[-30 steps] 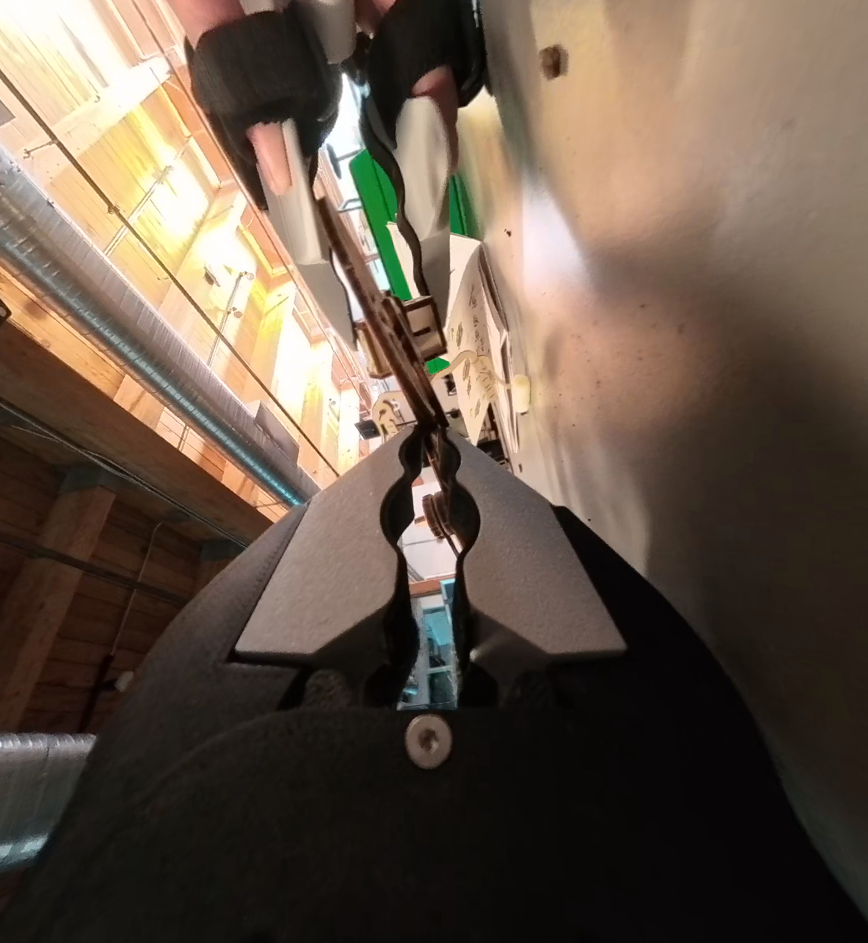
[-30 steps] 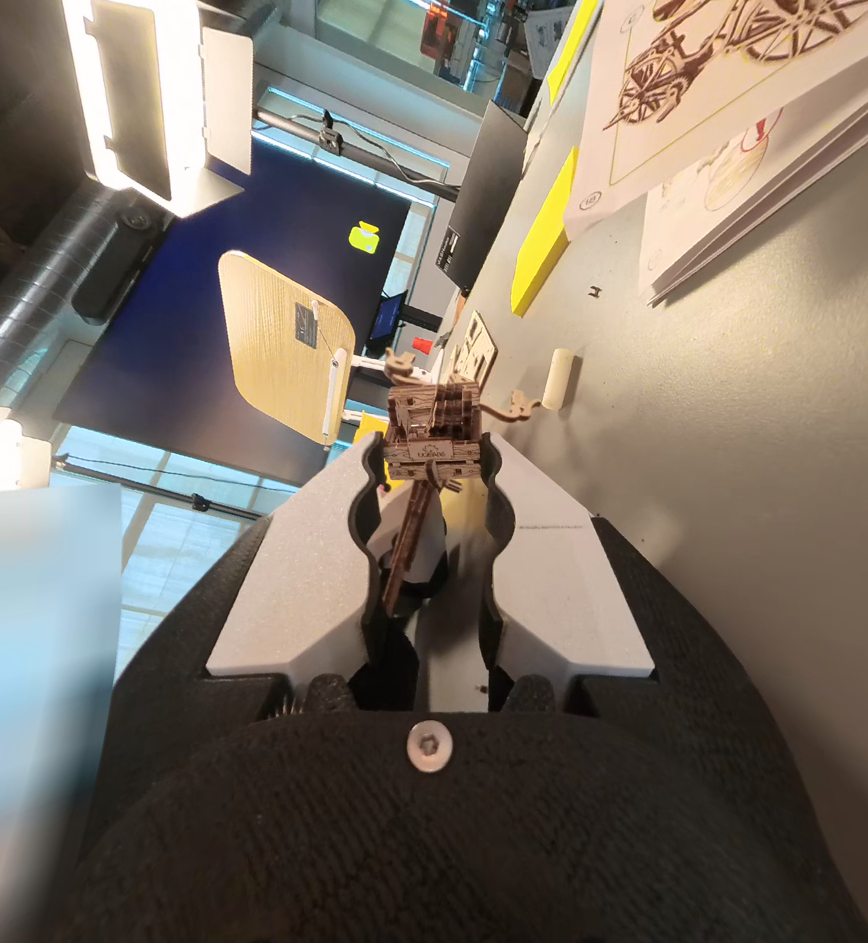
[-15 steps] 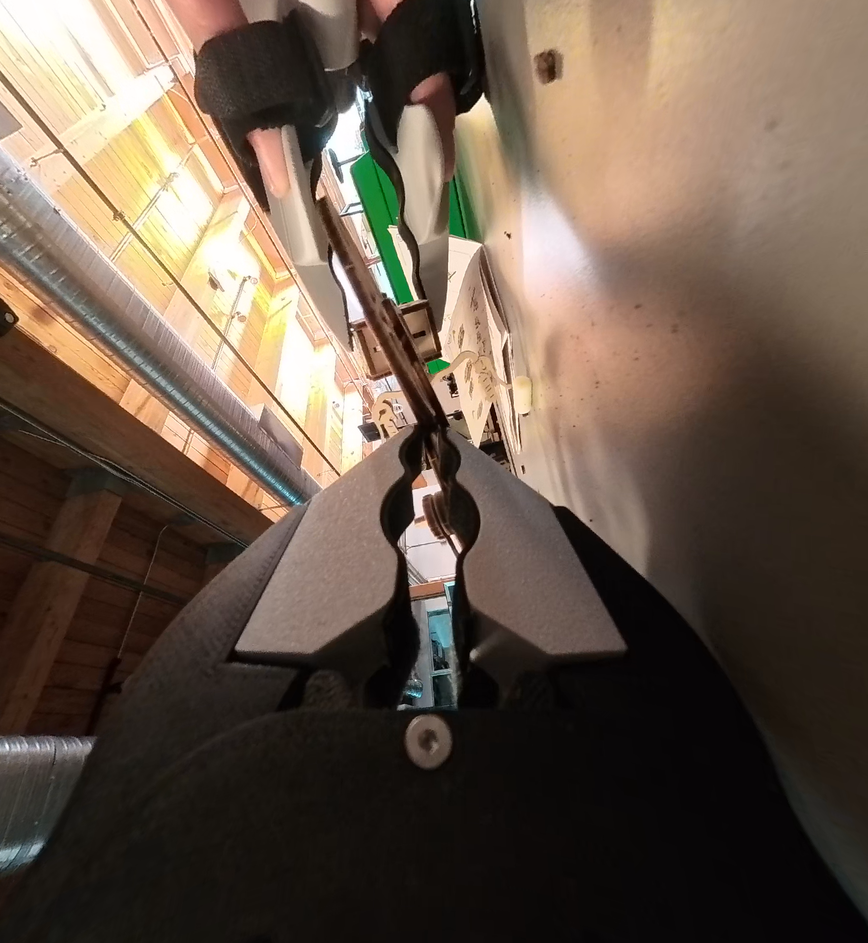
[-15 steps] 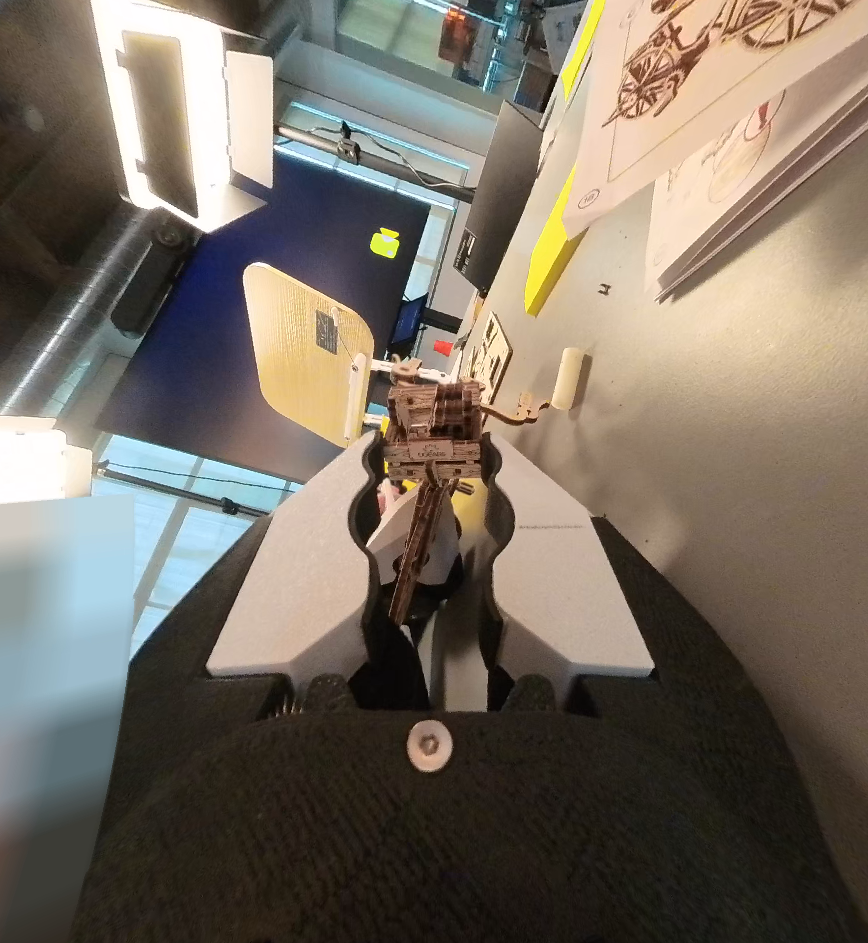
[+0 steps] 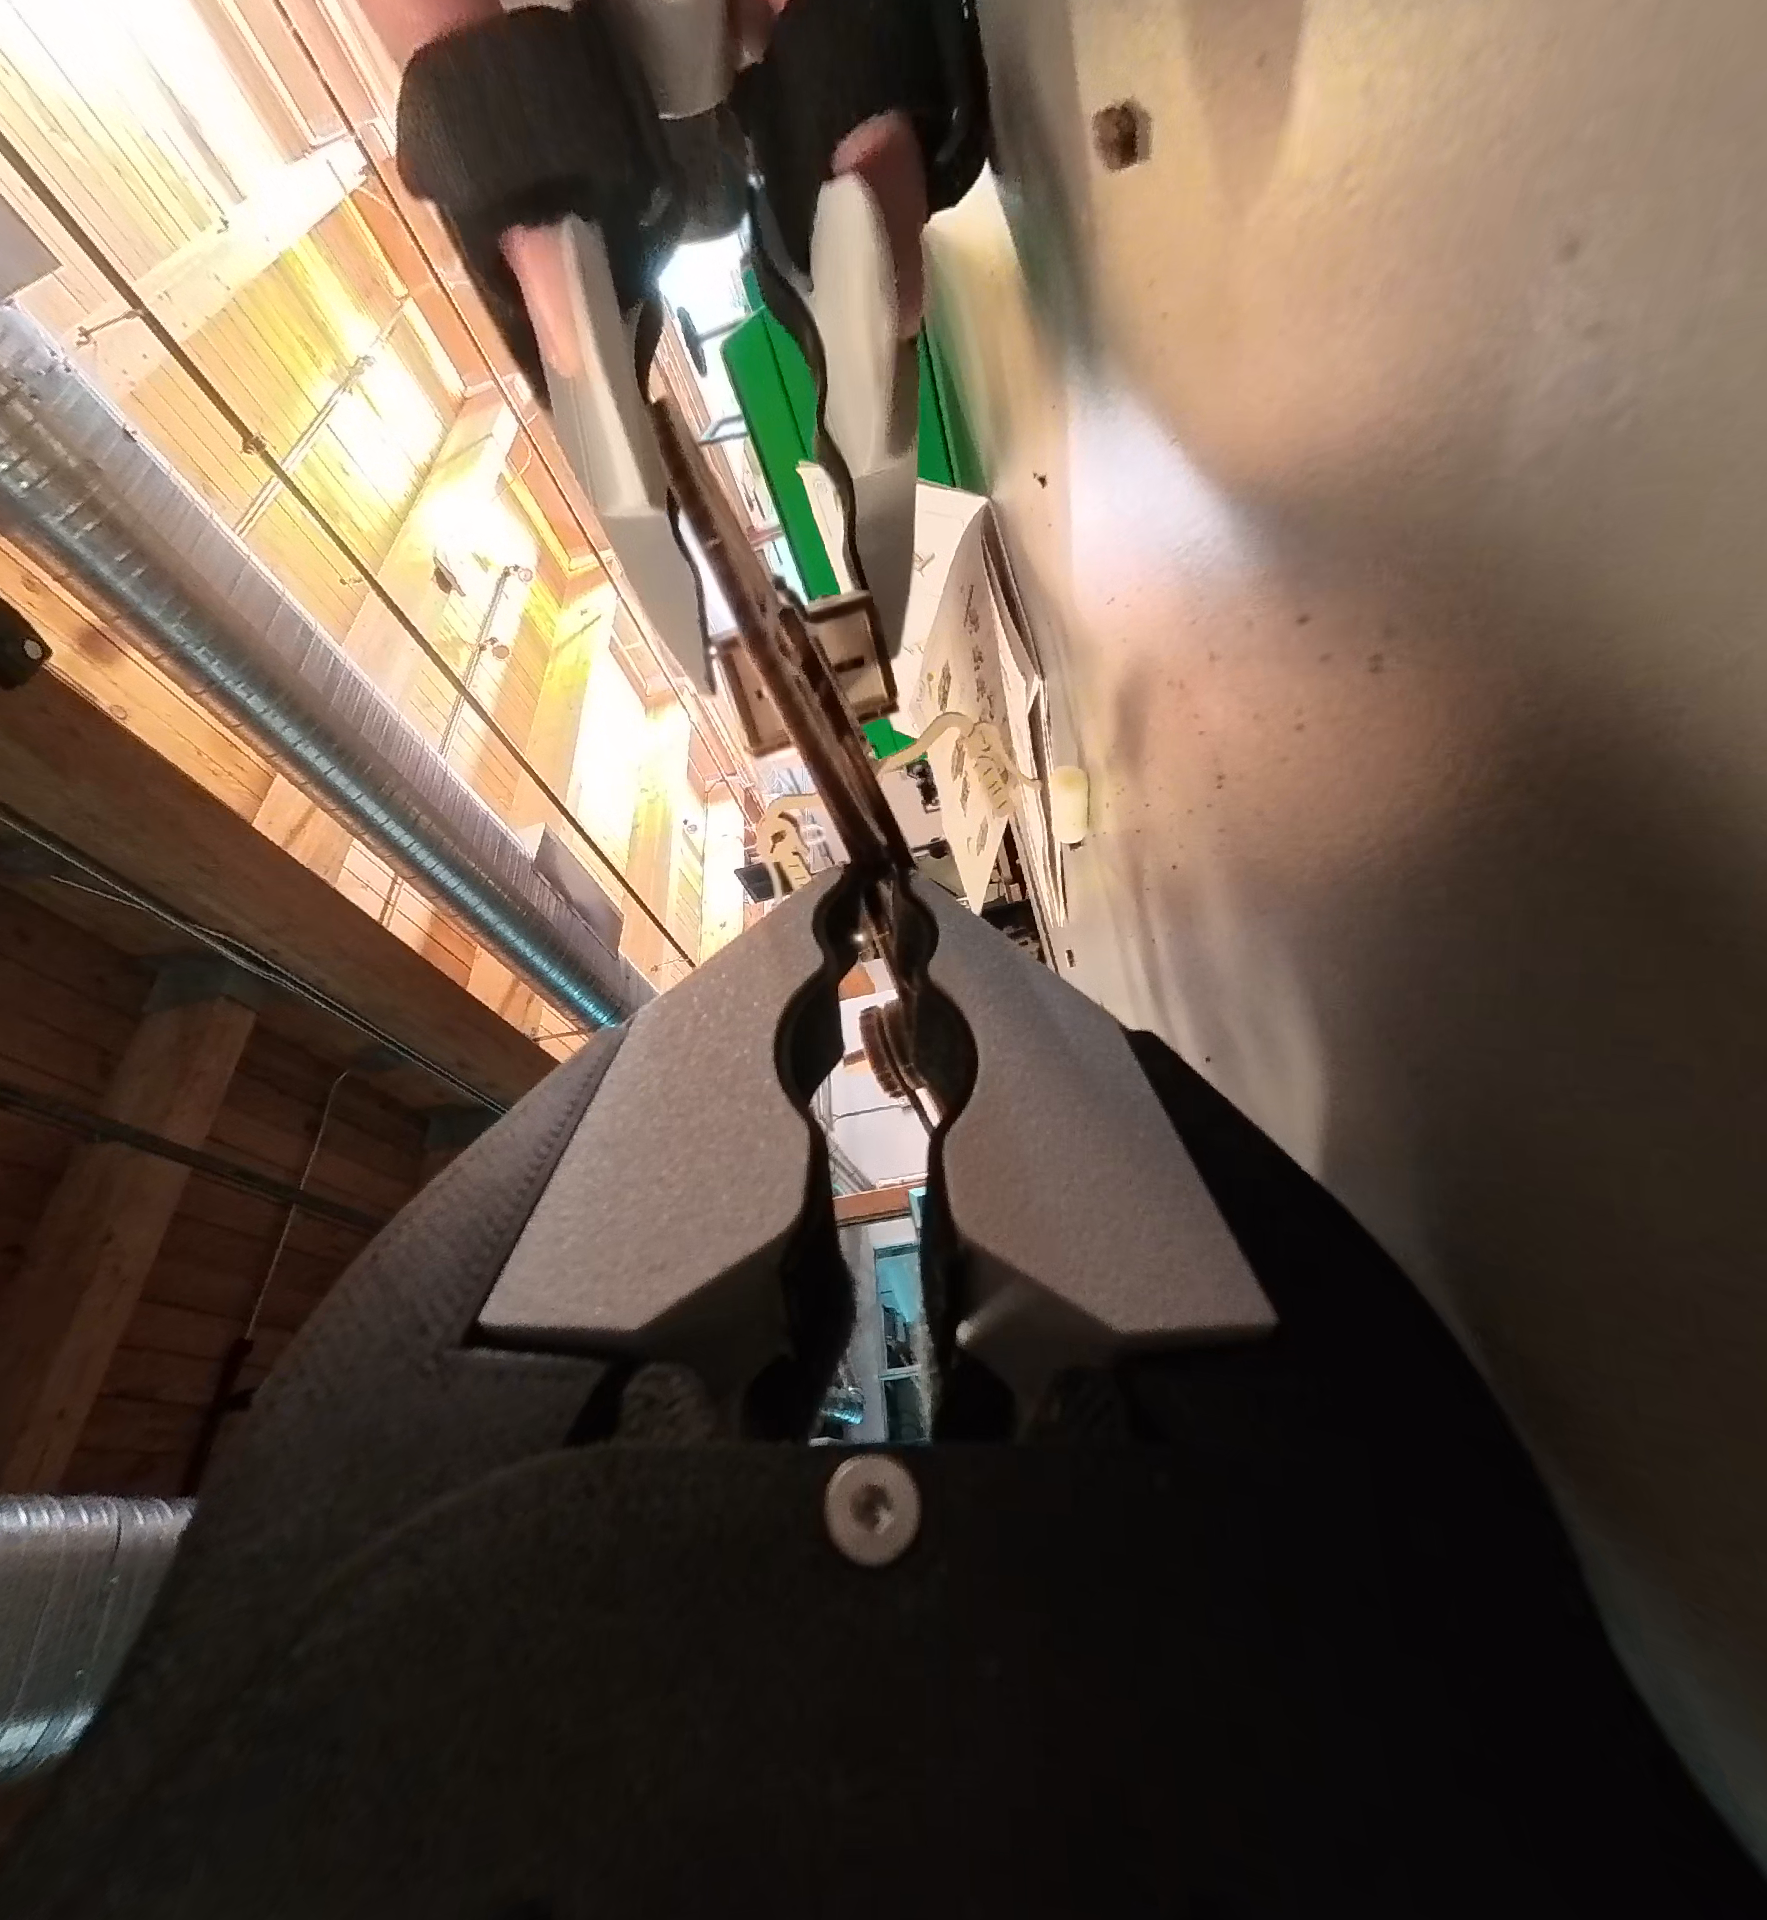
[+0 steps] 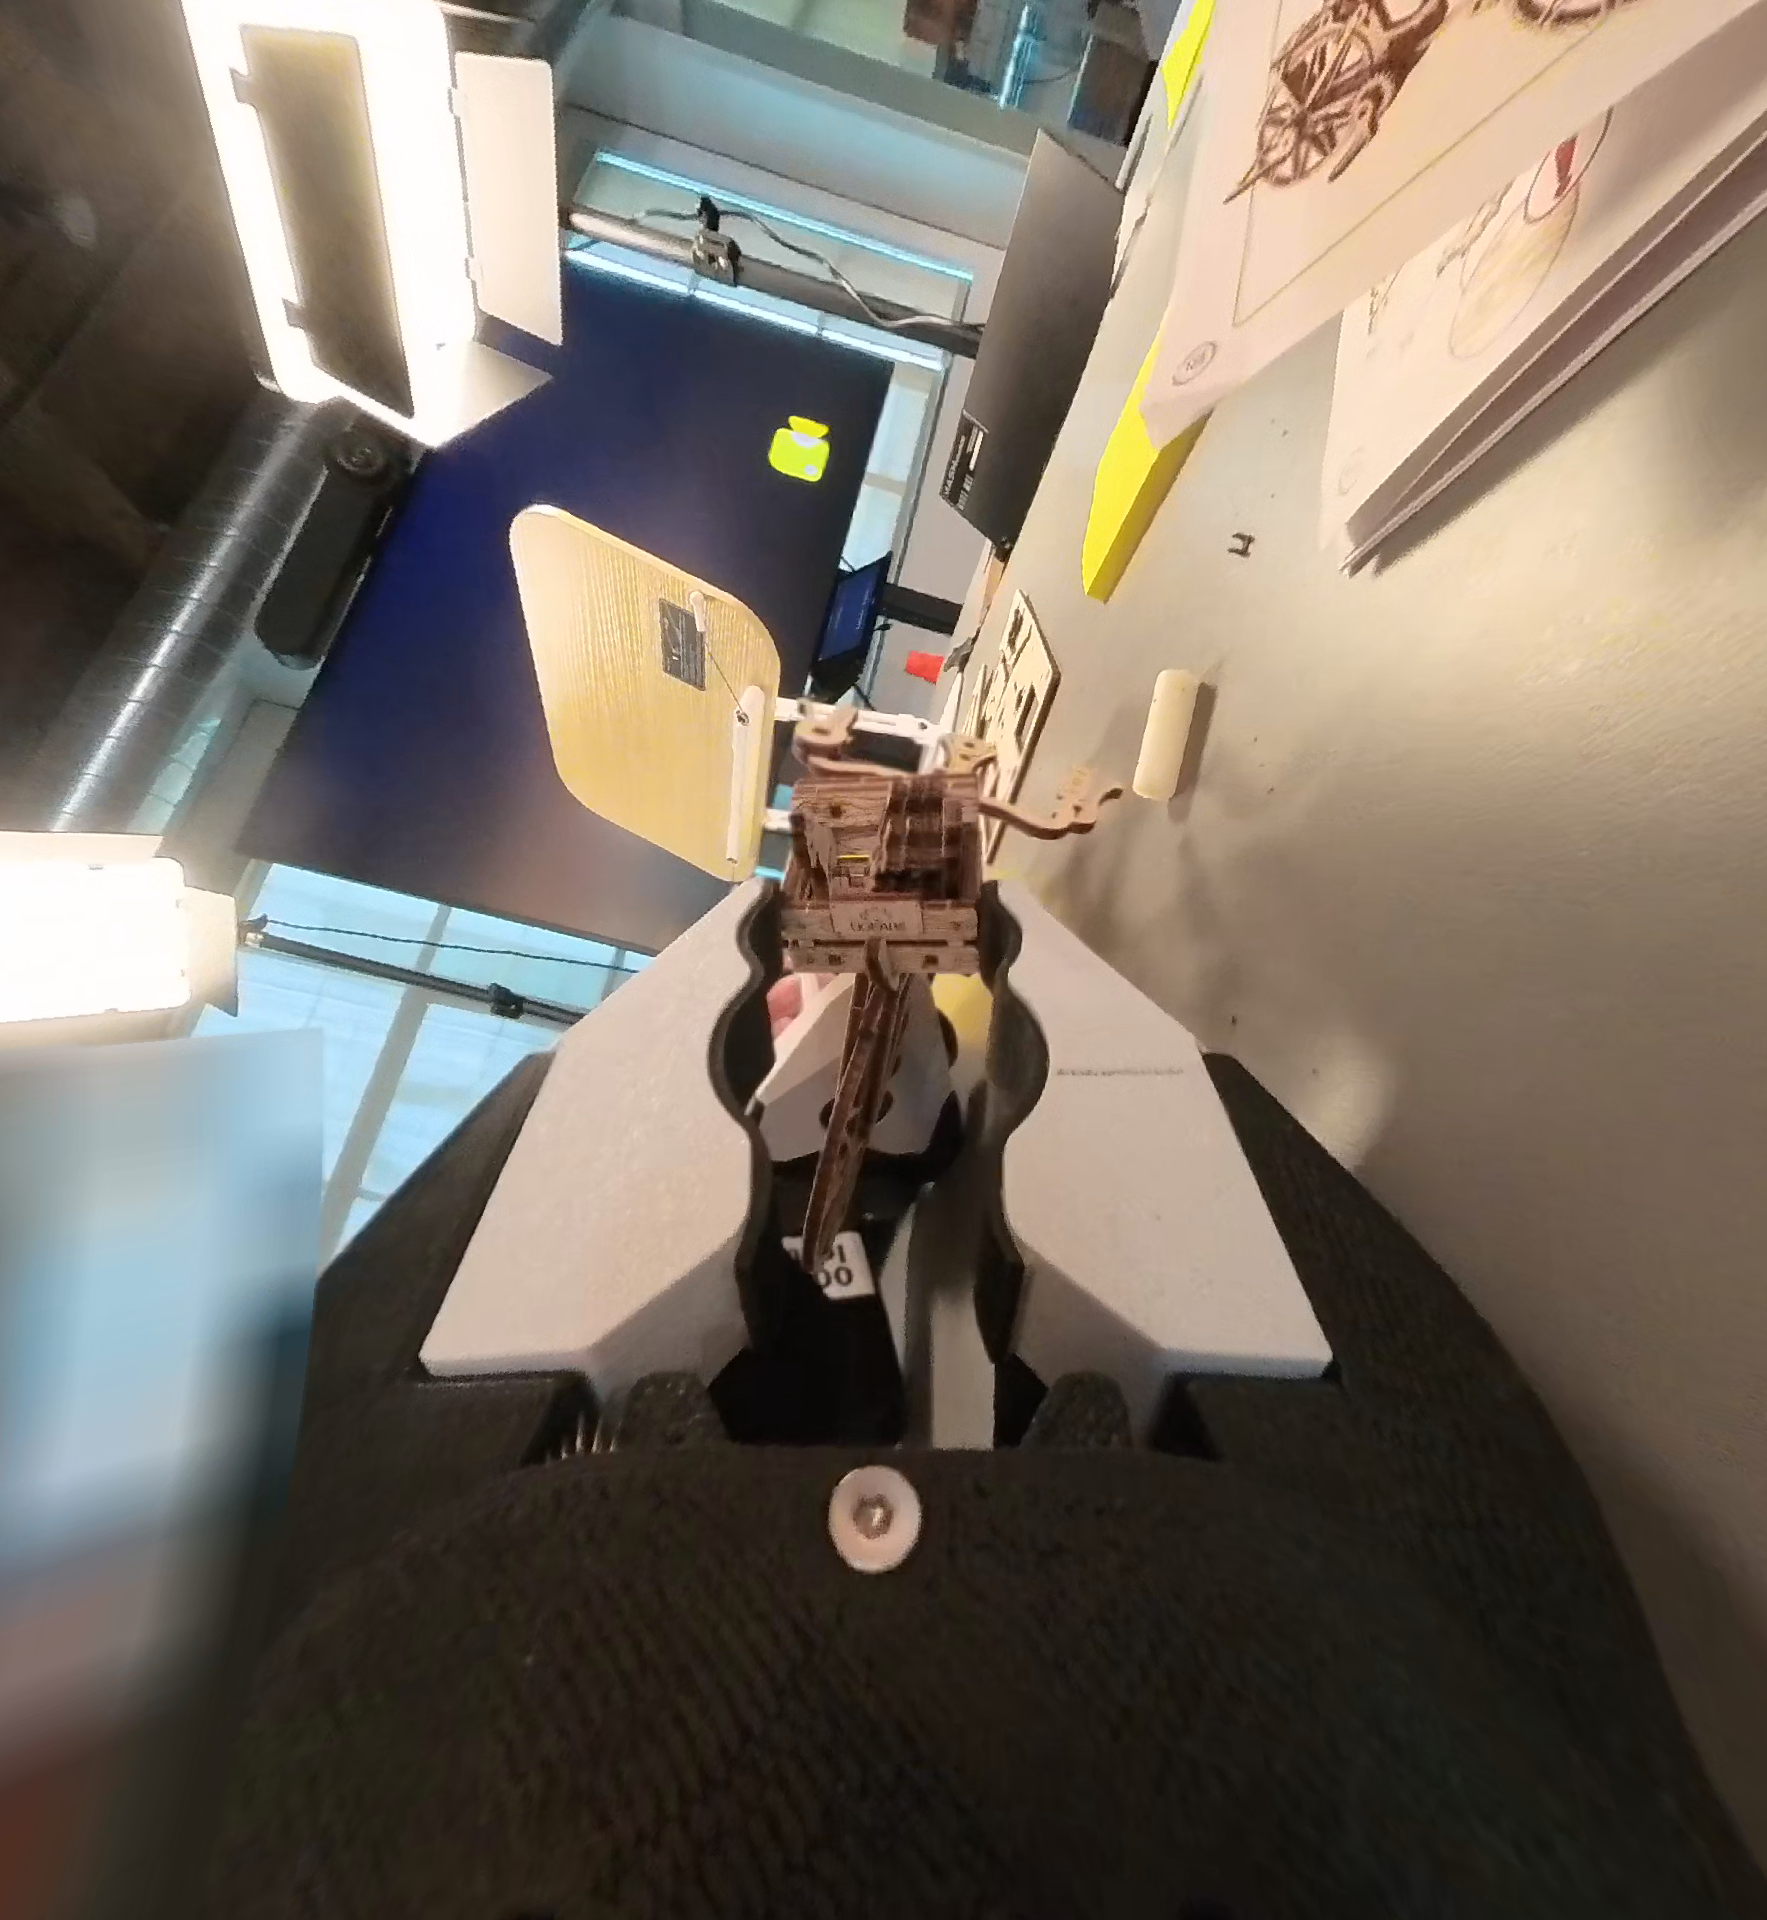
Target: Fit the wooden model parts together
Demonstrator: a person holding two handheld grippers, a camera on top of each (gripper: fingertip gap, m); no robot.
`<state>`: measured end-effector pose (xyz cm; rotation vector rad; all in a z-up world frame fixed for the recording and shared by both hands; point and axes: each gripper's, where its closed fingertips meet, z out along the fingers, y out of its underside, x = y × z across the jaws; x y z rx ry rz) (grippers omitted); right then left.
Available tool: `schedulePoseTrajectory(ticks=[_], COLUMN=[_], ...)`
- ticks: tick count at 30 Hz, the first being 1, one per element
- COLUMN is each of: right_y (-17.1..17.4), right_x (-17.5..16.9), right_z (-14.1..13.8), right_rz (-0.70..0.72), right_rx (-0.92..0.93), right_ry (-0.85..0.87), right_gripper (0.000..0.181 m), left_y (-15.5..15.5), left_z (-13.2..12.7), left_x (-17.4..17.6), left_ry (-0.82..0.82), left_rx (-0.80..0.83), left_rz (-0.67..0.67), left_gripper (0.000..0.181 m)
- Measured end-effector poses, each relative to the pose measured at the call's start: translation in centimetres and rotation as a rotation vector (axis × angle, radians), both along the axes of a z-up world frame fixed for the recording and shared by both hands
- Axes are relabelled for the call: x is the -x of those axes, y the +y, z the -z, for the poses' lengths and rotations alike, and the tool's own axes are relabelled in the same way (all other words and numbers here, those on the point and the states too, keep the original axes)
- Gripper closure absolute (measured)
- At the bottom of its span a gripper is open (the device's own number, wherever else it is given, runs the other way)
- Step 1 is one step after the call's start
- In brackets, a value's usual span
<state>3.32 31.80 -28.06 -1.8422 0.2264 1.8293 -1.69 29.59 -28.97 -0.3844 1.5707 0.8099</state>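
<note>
My left gripper [image 5: 874,914] had its dark fingers pinched together at the tips on the near end of a thin, dark wooden strip [image 5: 785,665], with a small toothed wooden wheel [image 5: 884,1049] sitting in the scalloped gap behind the tips. The strip ran slantwise away from me to the boxy wooden model body [image 6: 884,894], which my right gripper [image 6: 884,925] had clamped between its pale grey fingertips, so both grippers held the one joined assembly in the air beside the grey table [image 6: 1481,935]. From the right wrist view the strip hung back from the body toward the camera between my fingers. A curled wooden arm [image 6: 1055,810] stuck out of the body toward the table. Beyond it, a small white cylinder [image 6: 1165,732] lay on the table, near a flat wooden parts sheet [image 6: 1024,675]. Farther off lay a yellow pad [image 6: 1139,468] and the printed instruction sheets [image 6: 1430,156].
</note>
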Motion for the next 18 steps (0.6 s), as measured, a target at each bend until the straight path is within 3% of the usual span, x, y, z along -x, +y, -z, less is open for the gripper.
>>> schedulePoseTrajectory(ticks=[18], right_y=[-0.74], right_x=[-0.09], right_z=[0.36], right_rz=[-0.131], right_rx=[0.052], right_ry=[-0.007], right_gripper=[0.146], left_y=[-0.20], left_z=[0.28], left_x=[-0.13], left_ry=[0.011], left_rx=[0.007], left_rz=[0.017], left_gripper=[0.177])
